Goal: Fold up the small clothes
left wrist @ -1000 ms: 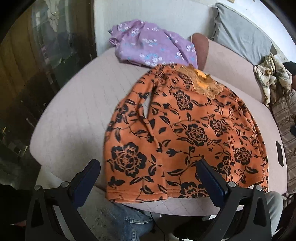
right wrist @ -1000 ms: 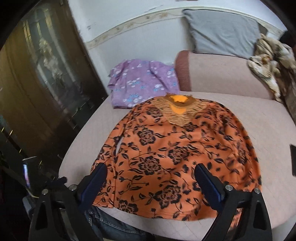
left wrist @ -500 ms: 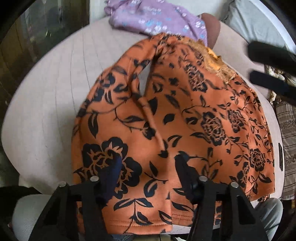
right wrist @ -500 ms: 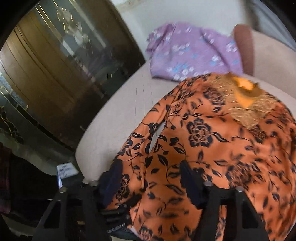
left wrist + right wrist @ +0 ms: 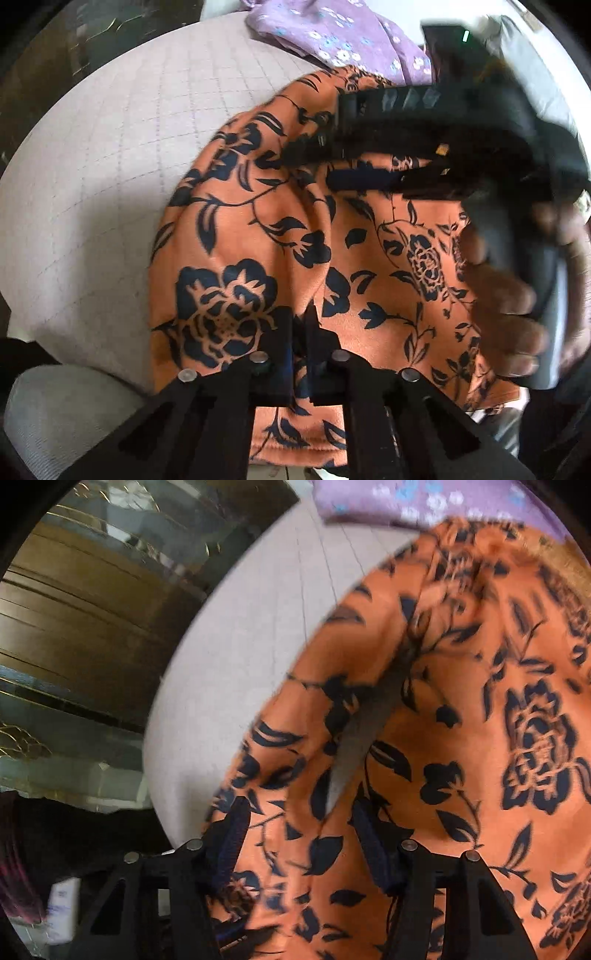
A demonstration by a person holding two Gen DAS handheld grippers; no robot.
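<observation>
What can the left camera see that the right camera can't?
Only the left wrist view shows the person's hand holding the right hand-held gripper over the orange flowered top, and the left hand-held gripper pinched shut on the top near its bottom edge.

Only the right wrist view shows the dark wooden cabinet and the right gripper's two fingers apart over the cloth.

Both show the orange top, the purple flowered garment and the pale quilted cushion.

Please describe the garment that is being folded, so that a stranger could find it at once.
On the pale quilted cushion lie two garments. The nearer one, under both claws, is the orange top. Its black flower print distinguishes it from the purple garment with small light flowers behind it.
</observation>
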